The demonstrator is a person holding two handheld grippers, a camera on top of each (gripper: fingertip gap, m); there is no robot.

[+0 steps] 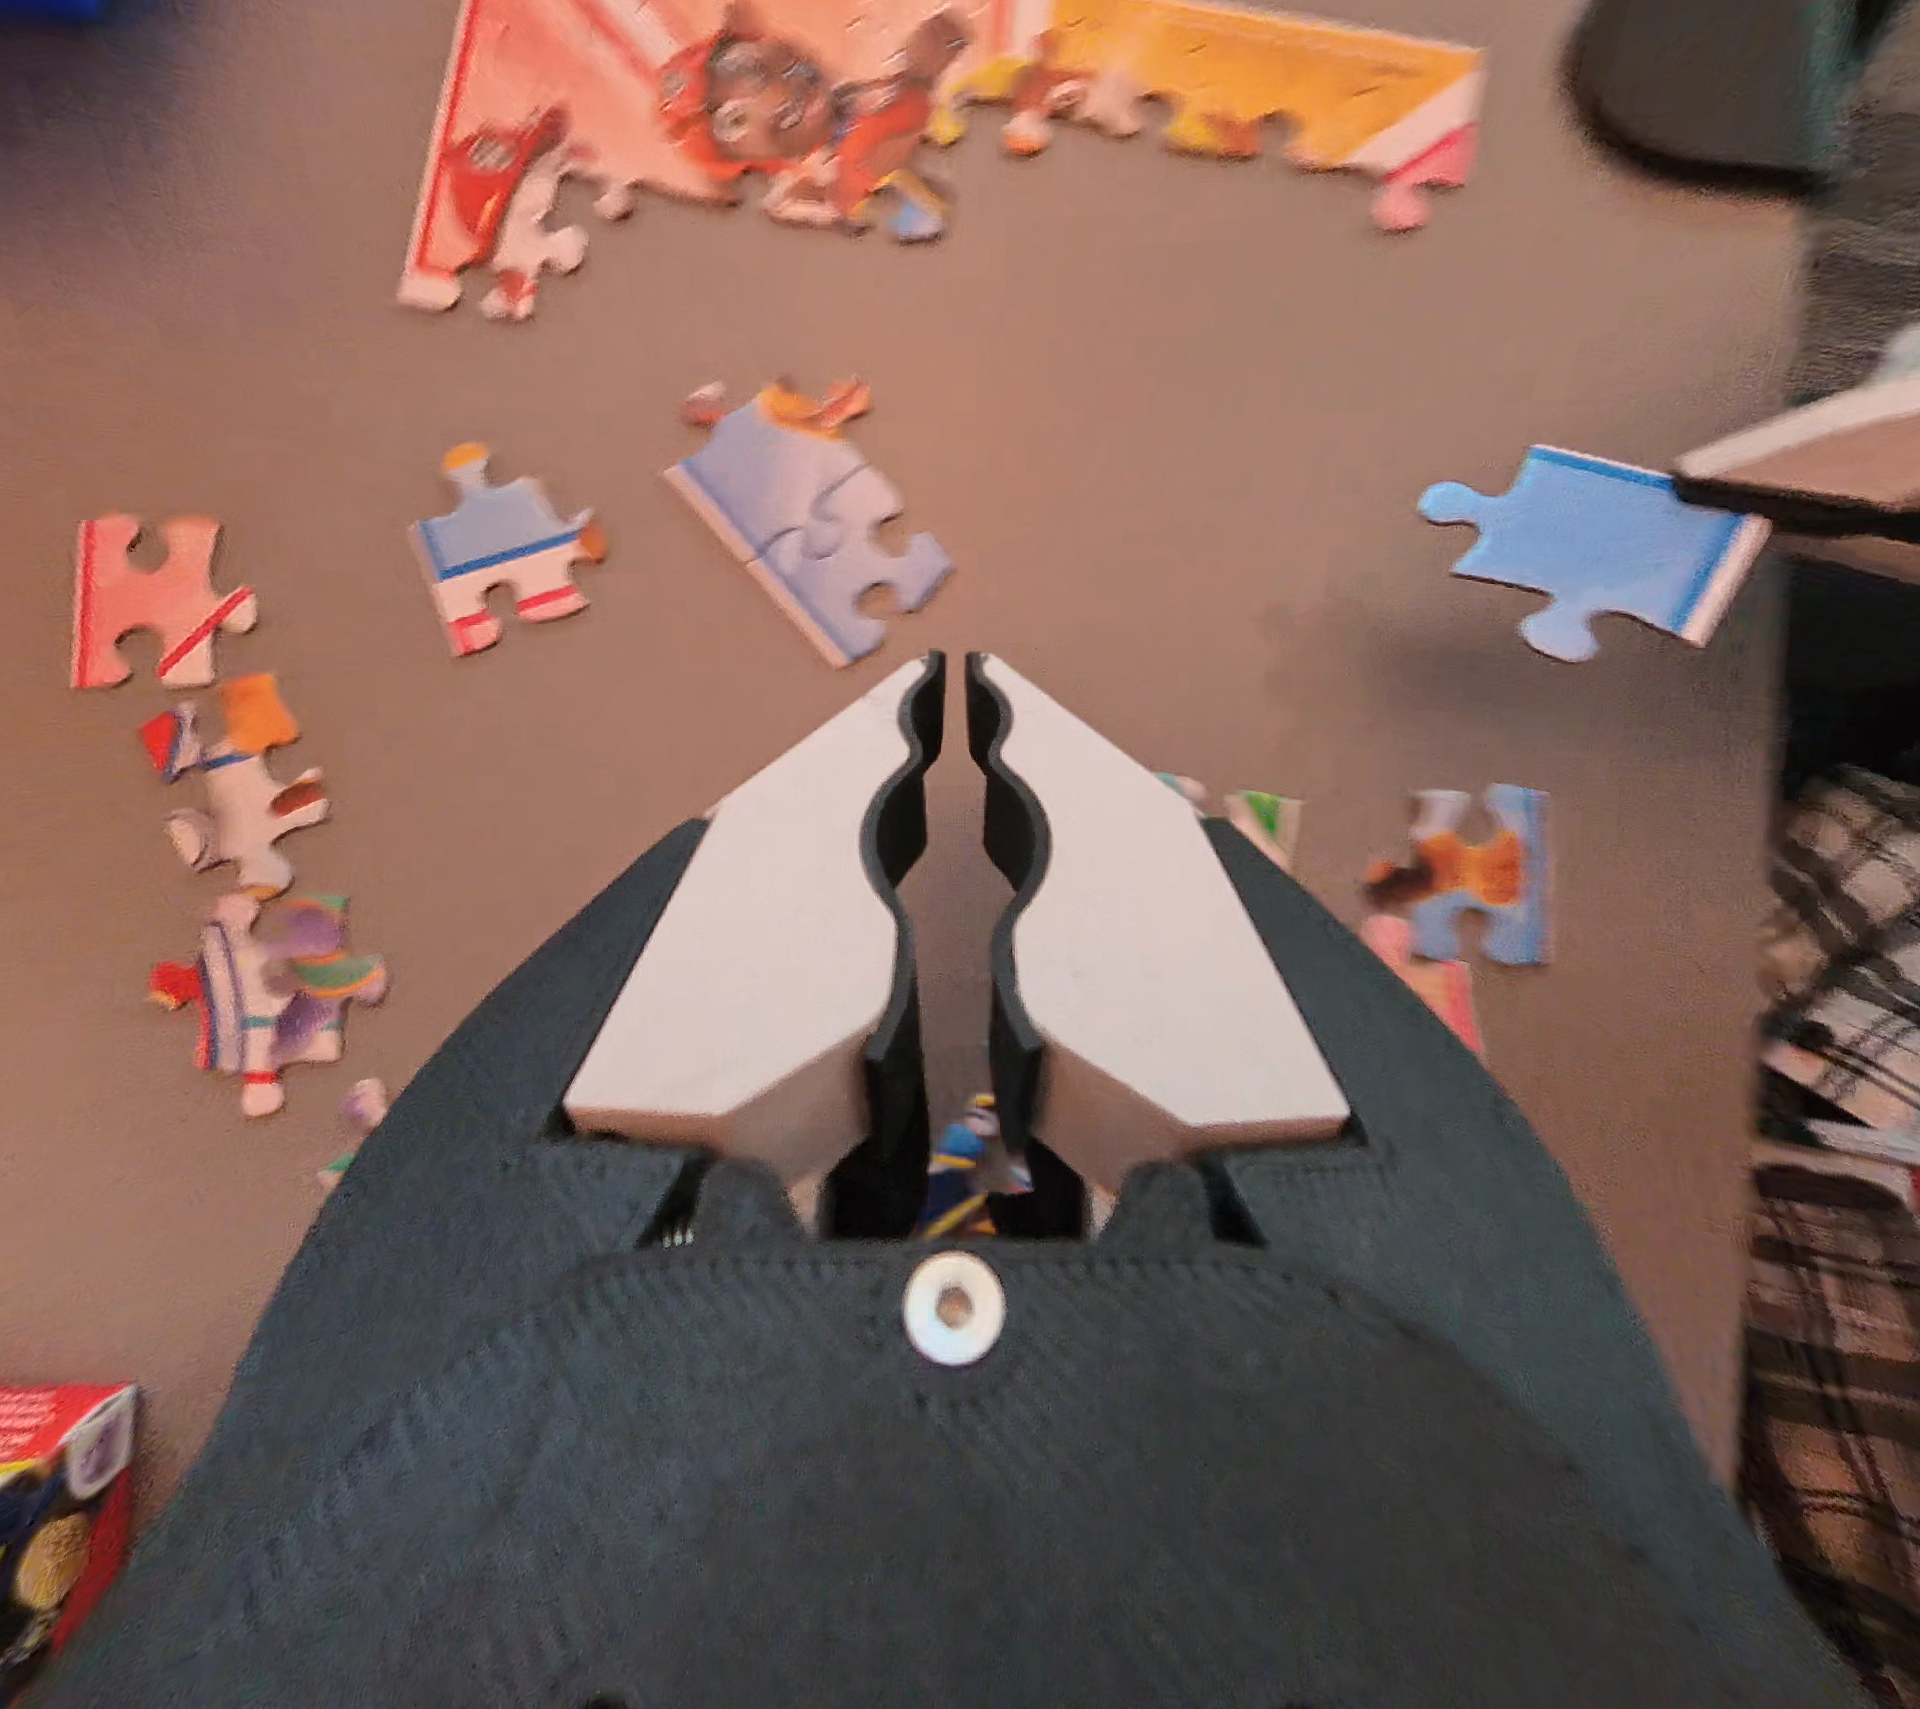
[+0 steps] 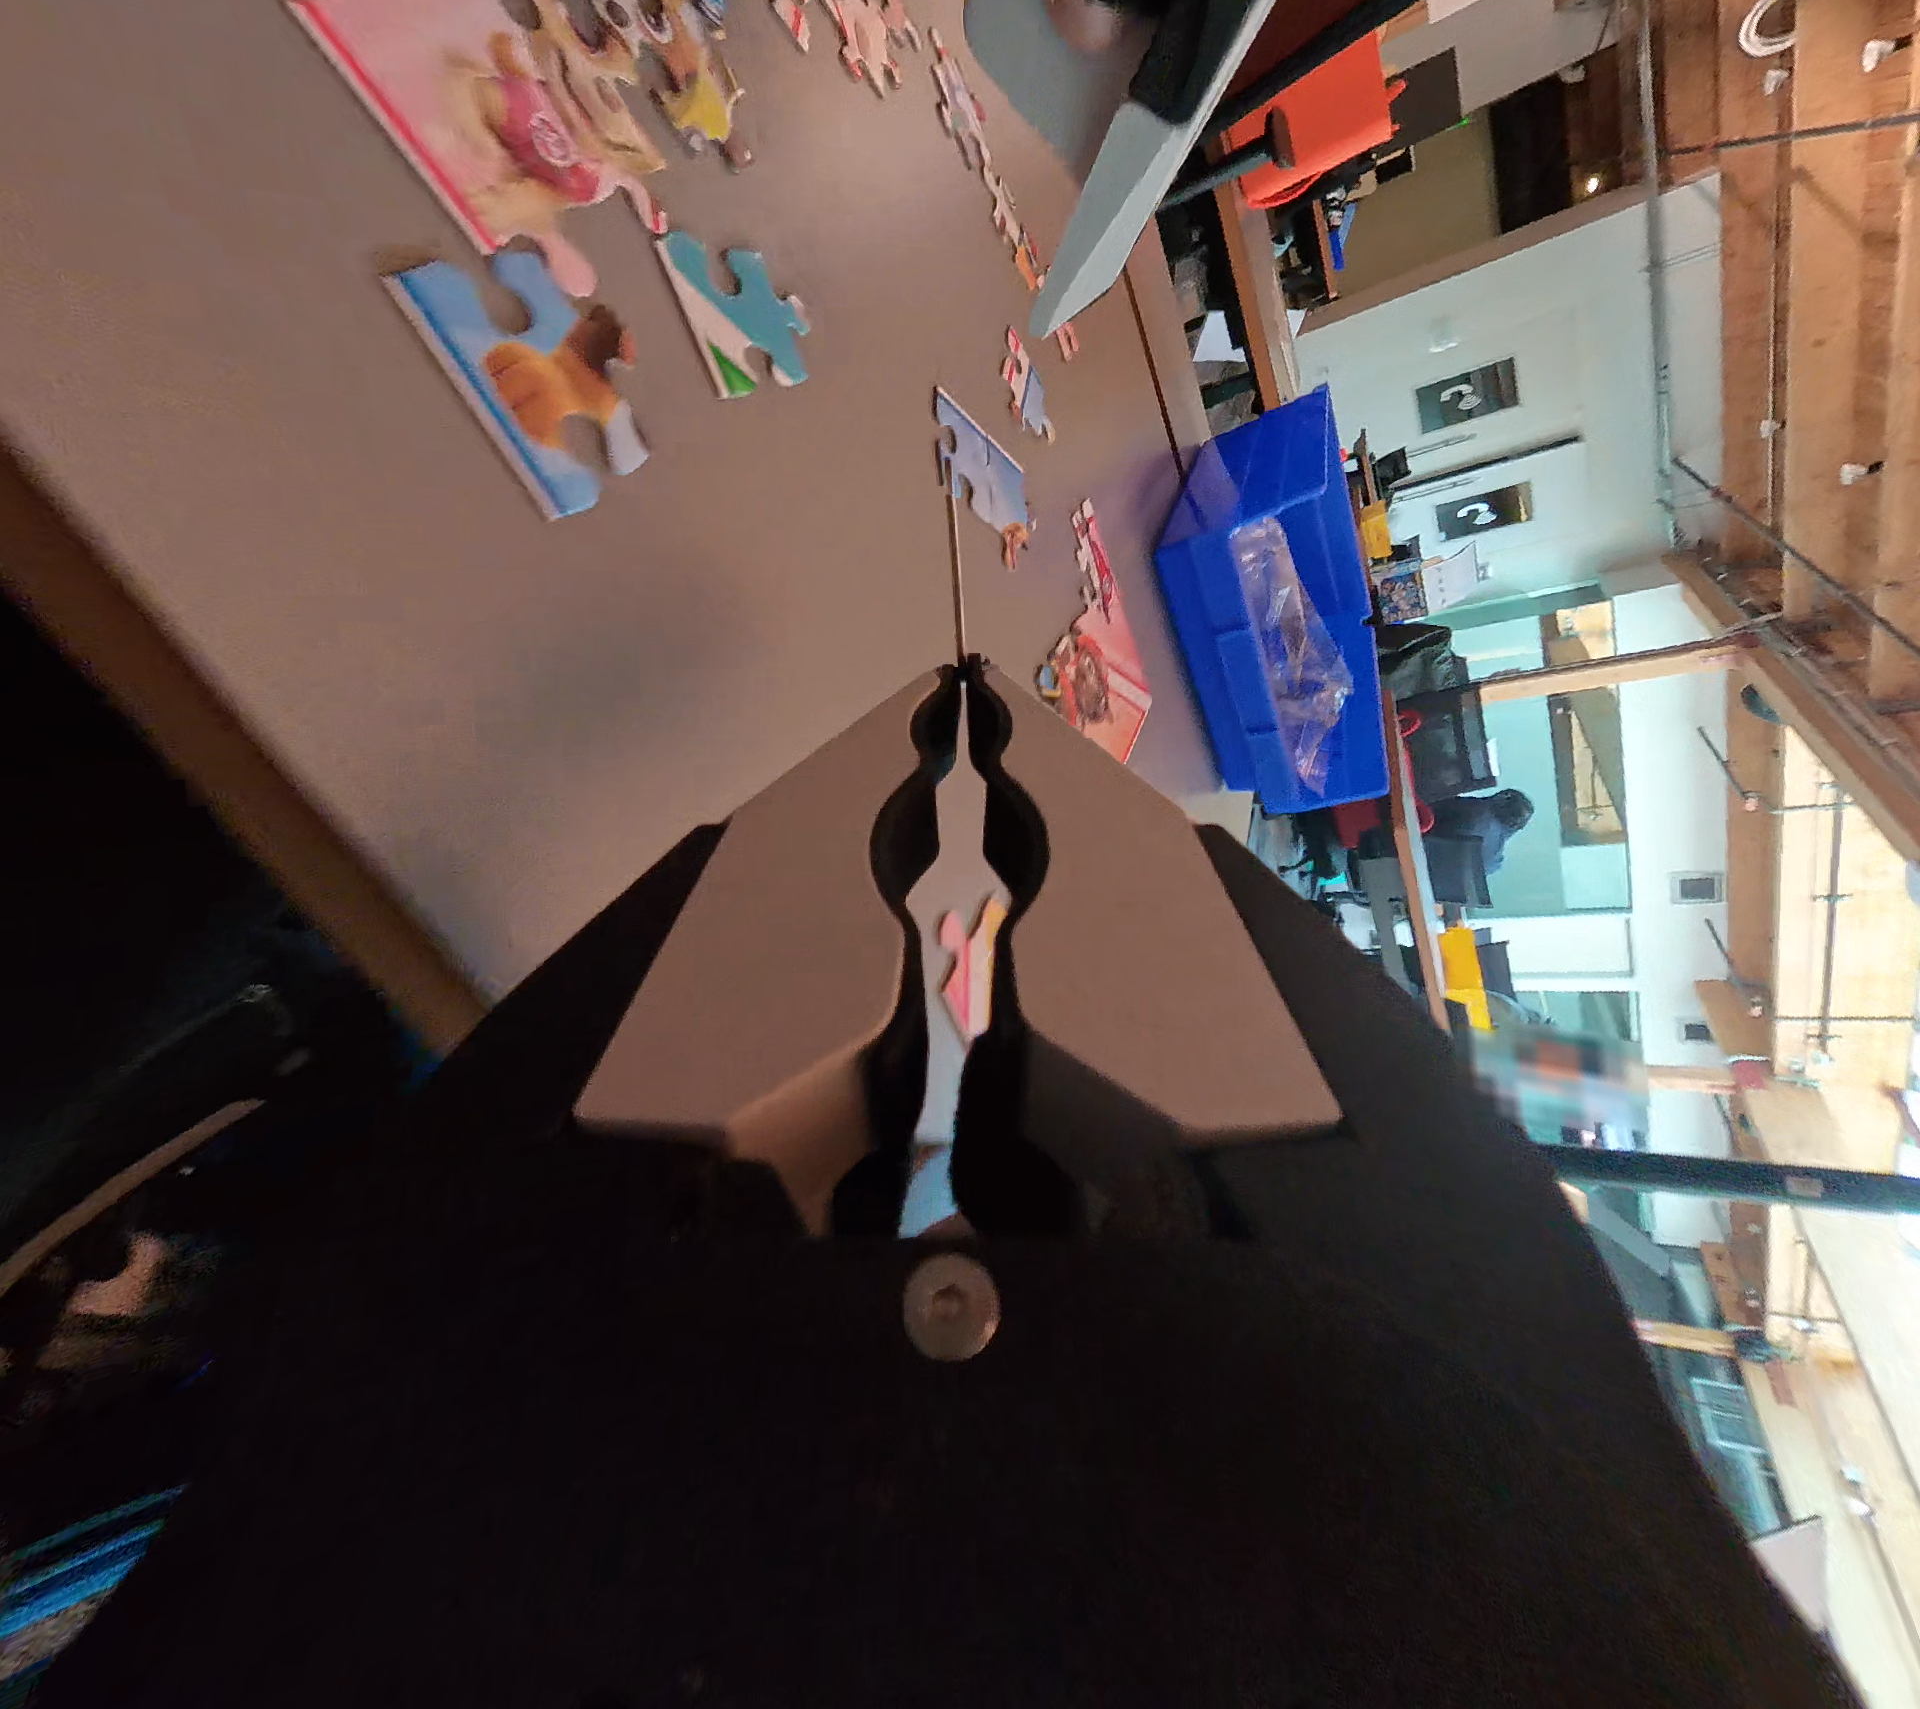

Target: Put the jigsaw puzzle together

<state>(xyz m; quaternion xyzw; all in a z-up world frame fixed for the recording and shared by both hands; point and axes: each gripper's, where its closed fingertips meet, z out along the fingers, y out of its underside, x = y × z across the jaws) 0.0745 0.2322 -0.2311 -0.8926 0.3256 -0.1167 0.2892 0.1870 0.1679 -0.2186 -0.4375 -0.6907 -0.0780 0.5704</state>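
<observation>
A partly built puzzle strip, red to yellow, lies at the far side of the brown table. Loose pieces lie nearer: two joined pale blue pieces, a blue and white piece and a red piece. My left gripper hovers over the table just short of the joined pair, its jaws all but closed and empty. My right gripper is shut on a blue piece, held in the air at the right. In the right wrist view that piece shows edge on as a thin line.
A blue bin with a plastic bag stands at the table's far edge. The puzzle box sits at the near left. More pieces lie at the left and right. The table edge and plaid cloth are on the right. My hands' fingertips stand some 15 centimetres from each other.
</observation>
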